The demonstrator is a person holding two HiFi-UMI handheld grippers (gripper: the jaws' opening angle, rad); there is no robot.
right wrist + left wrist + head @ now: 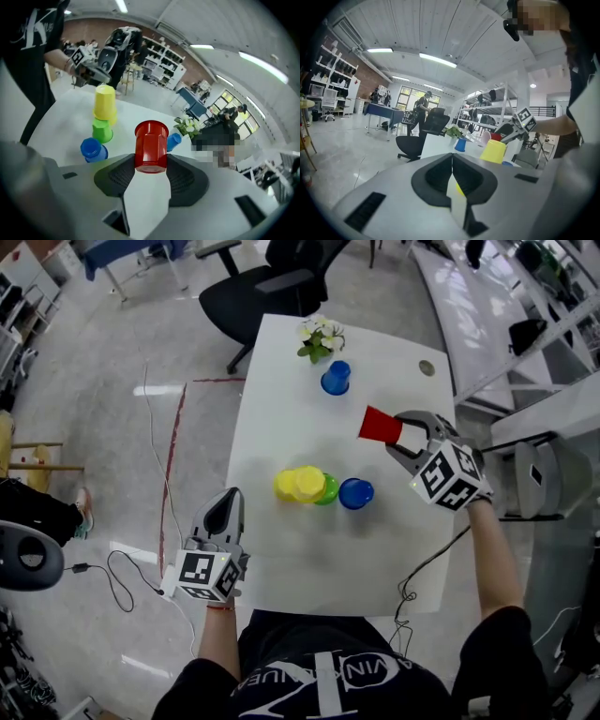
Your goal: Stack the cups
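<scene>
Two grippers are held over a white table (281,559); the right gripper (397,437) is pinched on a red cup (380,425), whose sides are pressed by both pads, as is seen plainly in the right gripper view; the red cup (151,146) is carried clear of the tabletop, lying along the jaws with one end pointed away from the gripper. The left gripper (229,498) is kept at the table's near left edge, well apart from the cups; its jaws are pressed together with nothing between them, as is shown in the left gripper view. Near the middle of the table a yellow cup (300,484) is stood upside down; a green cup (329,489) is set just beside it on its right, and whether the two are touching cannot be told; a blue cup (355,493) is placed just beside the green cup, again on the right. A second blue cup (336,378) is found at the far end of the table, close to a small bunch of flowers (321,337). The red cup is held between that far blue cup and the group of three, over the right half of the table. A black chair (272,287) is drawn up at the far end; a cable (122,568) is trailed over the floor on the left.
</scene>
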